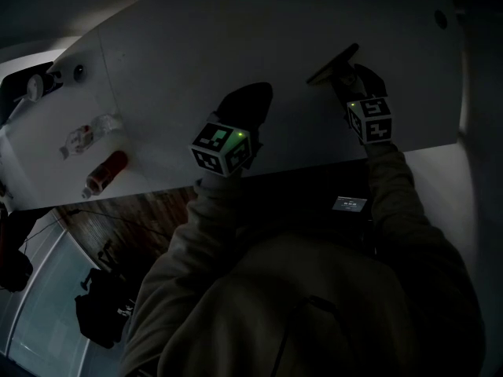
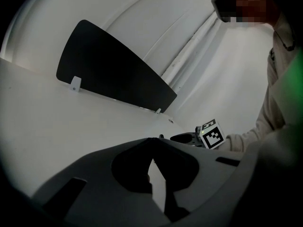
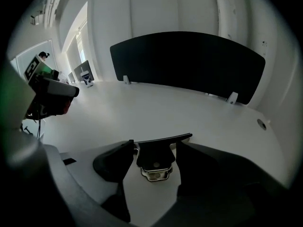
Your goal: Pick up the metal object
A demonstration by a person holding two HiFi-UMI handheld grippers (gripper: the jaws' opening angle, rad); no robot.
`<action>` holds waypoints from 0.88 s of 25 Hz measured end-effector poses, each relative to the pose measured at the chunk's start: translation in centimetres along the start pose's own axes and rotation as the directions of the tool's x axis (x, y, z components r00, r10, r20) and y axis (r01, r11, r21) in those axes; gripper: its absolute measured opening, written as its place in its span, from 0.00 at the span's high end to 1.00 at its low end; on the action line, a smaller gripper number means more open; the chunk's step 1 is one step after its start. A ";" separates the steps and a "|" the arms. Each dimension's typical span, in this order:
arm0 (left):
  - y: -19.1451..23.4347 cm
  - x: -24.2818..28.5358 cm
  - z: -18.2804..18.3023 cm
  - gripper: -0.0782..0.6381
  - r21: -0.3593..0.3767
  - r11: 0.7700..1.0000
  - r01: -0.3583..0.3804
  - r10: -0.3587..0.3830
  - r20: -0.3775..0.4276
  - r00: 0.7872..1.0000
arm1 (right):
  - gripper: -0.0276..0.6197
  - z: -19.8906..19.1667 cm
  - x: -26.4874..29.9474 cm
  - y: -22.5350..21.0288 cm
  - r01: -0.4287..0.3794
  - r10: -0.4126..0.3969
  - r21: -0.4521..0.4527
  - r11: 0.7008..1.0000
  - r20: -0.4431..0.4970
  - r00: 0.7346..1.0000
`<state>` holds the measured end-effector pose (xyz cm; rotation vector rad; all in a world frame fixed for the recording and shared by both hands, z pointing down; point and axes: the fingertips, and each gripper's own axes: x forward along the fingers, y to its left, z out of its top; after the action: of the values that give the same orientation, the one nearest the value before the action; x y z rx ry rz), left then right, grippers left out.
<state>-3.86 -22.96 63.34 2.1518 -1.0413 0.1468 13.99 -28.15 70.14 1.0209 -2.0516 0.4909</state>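
Note:
The metal object (image 3: pixel 155 161) is a silver bracket under a flat black plate, lying on the white table (image 1: pixel 236 38). It sits between the jaws of my right gripper (image 3: pixel 154 151), which stand wide apart; a gap shows beside the bracket. In the head view the object (image 1: pixel 334 64) pokes out past the right gripper (image 1: pixel 346 75) at the upper right. My left gripper (image 1: pixel 253 96) hovers over bare table at centre, apart from the object. Its dark fingers (image 2: pixel 137 169) meet at the tips with nothing between them.
A red bottle (image 1: pixel 106 171) and a clear bottle (image 1: pixel 90 136) lie near the table's left front edge. A black divider panel (image 3: pixel 189 65) stands along the far side of the table. The table's near edge runs just below both gripper cubes.

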 end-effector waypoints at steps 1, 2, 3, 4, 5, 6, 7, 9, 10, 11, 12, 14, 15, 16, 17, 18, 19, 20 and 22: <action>0.1 0.0 0.0 0.89 -0.001 1.000 -0.002 0.002 -0.001 1.000 | 0.57 0.0 0.0 -0.2 0.004 -0.004 -0.003 1.000 -0.003 1.000; 0.2 0.0 0.0 0.89 -0.002 1.000 -0.004 0.004 -0.003 1.000 | 0.57 -0.2 -0.1 -0.4 0.005 -0.005 -0.005 1.000 -0.007 1.000; 0.3 0.0 -0.1 0.89 -0.003 1.000 -0.005 0.005 -0.005 1.000 | 0.57 -0.3 0.0 -0.5 0.001 -0.001 -0.006 1.000 -0.014 1.000; 0.3 0.0 -0.2 0.89 -0.003 1.000 -0.006 0.006 -0.007 1.000 | 0.56 -0.6 0.0 -0.4 -0.011 0.010 -0.009 1.000 -0.026 1.000; 0.4 0.1 -0.3 0.89 -0.002 1.000 -0.007 0.007 -0.011 1.000 | 0.56 -1.0 0.2 -0.2 -0.026 0.025 -0.014 1.000 -0.040 0.999; 0.3 0.2 -0.5 0.89 -0.001 1.000 -0.007 0.007 -0.015 1.000 | 0.56 -1.3 0.4 0.0 -0.039 0.038 -0.023 0.999 -0.055 0.998; 0.3 0.3 -0.6 0.89 0.000 1.000 -0.007 0.007 -0.020 1.000 | 0.56 -1.6 0.5 0.0 -0.045 0.042 -0.037 0.998 -0.067 0.997; 0.3 0.3 -0.9 0.89 -0.001 1.000 -0.009 0.009 -0.027 1.000 | 0.56 -1.7 0.7 0.0 -0.036 0.031 -0.064 0.997 -0.076 0.997; 0.4 0.2 -0.9 0.89 -0.003 1.000 -0.011 0.011 -0.028 1.000 | 0.56 -1.6 0.8 -0.1 -0.028 0.024 -0.066 0.997 -0.073 0.997; 0.5 0.1 -1.0 0.89 -0.005 1.000 -0.014 0.014 -0.029 0.999 | 0.56 -1.5 0.9 -0.2 -0.022 0.018 -0.061 0.998 -0.068 0.998; 0.7 0.0 -1.0 0.89 -0.007 1.000 -0.018 0.017 -0.029 0.999 | 0.56 -1.4 1.0 -0.3 -0.018 0.014 -0.055 0.998 -0.065 0.998; 0.8 -0.2 -1.0 0.89 -0.012 1.000 -0.024 0.024 -0.028 0.999 | 0.56 -1.3 1.0 -0.2 -0.018 0.014 -0.051 0.999 -0.065 0.998; 0.9 -0.2 -1.0 0.89 -0.014 1.000 -0.027 0.026 -0.027 0.999 | 0.56 -1.3 1.0 -0.2 -0.021 0.018 -0.054 0.998 -0.068 0.998; 1.0 -0.2 -0.9 0.89 -0.015 0.999 -0.029 0.028 -0.025 0.999 | 0.56 -1.3 0.9 -0.1 -0.025 0.021 -0.057 0.998 -0.071 0.997; 1.0 -0.2 -0.8 0.89 -0.015 0.999 -0.030 0.030 -0.025 0.999 | 0.56 -1.4 0.9 0.0 -0.029 0.024 -0.059 0.998 -0.074 0.997; 1.0 -0.2 -0.8 0.89 -0.014 0.999 -0.032 0.031 -0.025 0.999 | 0.56 -1.4 0.8 0.1 -0.031 0.026 -0.061 0.998 -0.077 0.997; 1.0 -0.1 -0.7 0.89 -0.013 0.999 -0.033 0.032 -0.026 0.999 | 0.56 -1.5 0.8 0.2 -0.032 0.027 -0.062 0.998 -0.078 0.997; 1.0 -0.1 -0.7 0.89 -0.012 0.999 -0.033 0.033 -0.026 0.999 | 0.56 -1.5 0.7 0.2 -0.030 0.026 -0.063 0.998 -0.077 0.997; 1.0 -0.2 -0.6 0.89 -0.013 0.999 -0.033 0.033 -0.023 0.999 | 0.56 -1.2 0.6 0.3 -0.027 0.022 -0.061 0.998 -0.070 0.997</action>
<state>-4.58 -22.87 64.31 2.1166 -1.0626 0.1791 14.13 -27.55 71.40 0.9307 -2.0076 0.4664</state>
